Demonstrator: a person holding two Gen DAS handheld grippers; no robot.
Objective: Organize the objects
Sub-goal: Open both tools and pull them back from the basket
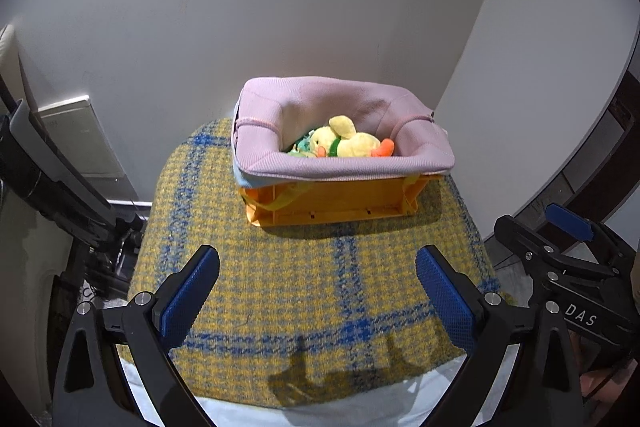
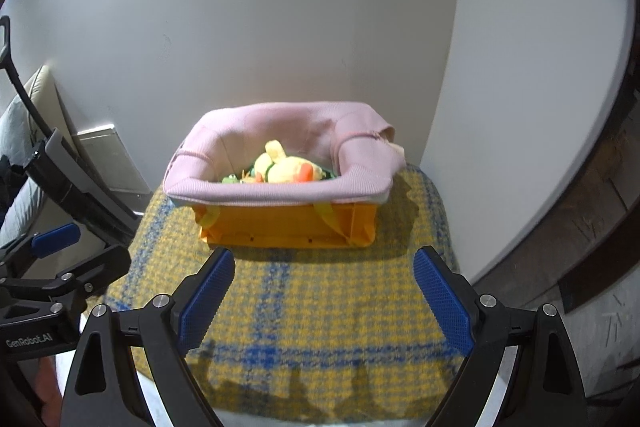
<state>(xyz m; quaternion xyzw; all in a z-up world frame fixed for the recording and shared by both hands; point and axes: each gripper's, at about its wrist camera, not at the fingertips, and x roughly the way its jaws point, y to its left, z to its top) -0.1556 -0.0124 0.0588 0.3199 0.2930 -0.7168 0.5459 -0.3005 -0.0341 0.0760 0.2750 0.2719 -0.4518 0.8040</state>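
An orange plastic basket [image 1: 340,201] [image 2: 288,223] lined with a pink knitted cloth [image 1: 360,103] [image 2: 280,125] stands at the far side of a table covered by a yellow and blue checked cloth [image 1: 300,287] [image 2: 320,291]. Inside lies a yellow plush duck [image 1: 348,143] [image 2: 288,167] with orange feet, on top of small green toys [image 1: 302,147]. My left gripper [image 1: 318,291] is open and empty, above the cloth short of the basket. My right gripper [image 2: 324,291] is open and empty, also short of the basket. The right gripper also shows at the right edge of the left wrist view [image 1: 568,239].
A white wall corner stands right behind the basket. A white panel [image 1: 80,135] [image 2: 112,155] leans on the wall at the left, beside a dark stand [image 1: 52,179]. Dark flooring lies to the right of the table [image 2: 592,195].
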